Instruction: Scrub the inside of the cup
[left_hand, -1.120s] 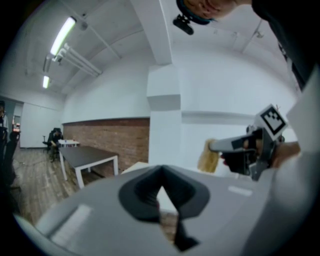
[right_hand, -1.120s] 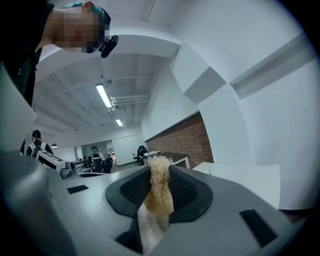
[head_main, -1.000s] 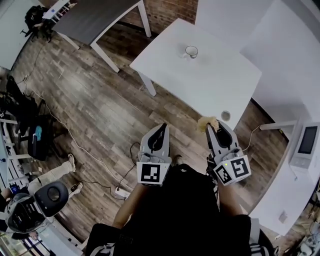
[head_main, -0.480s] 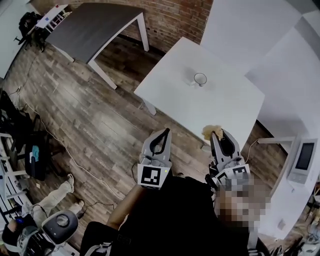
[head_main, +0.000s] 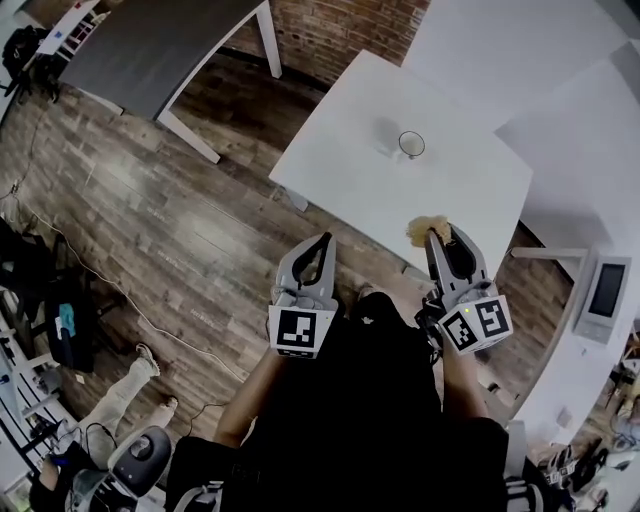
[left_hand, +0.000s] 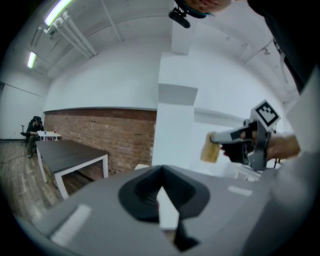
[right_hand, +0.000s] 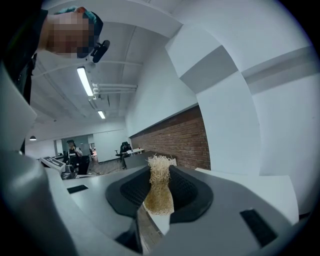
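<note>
A small white cup (head_main: 411, 145) stands upright on the white table (head_main: 350, 150), toward its far side. My right gripper (head_main: 437, 234) is held over the table's near edge, shut on a tan fibrous scrubber (head_main: 424, 230). In the right gripper view the scrubber (right_hand: 158, 186) is pinched between the dark pads, with frayed strands sticking up. My left gripper (head_main: 322, 241) hangs over the wooden floor just short of the table, shut with nothing in it. The left gripper view shows its closed jaws (left_hand: 164, 186) and, to the right, the right gripper (left_hand: 239, 141) with the scrubber (left_hand: 210, 148). Both grippers are well short of the cup.
A dark grey table (head_main: 140, 50) stands at the upper left before a brick wall (head_main: 340, 30). White walls and a counter with a screened device (head_main: 605, 293) lie to the right. Cables, a chair and a seated person's legs (head_main: 115, 400) are on the wooden floor at left.
The white table and cup have come nearer in the head view. Both grippers have moved forward; the scrubber now reaches over the table's near edge. Both stay shut.
</note>
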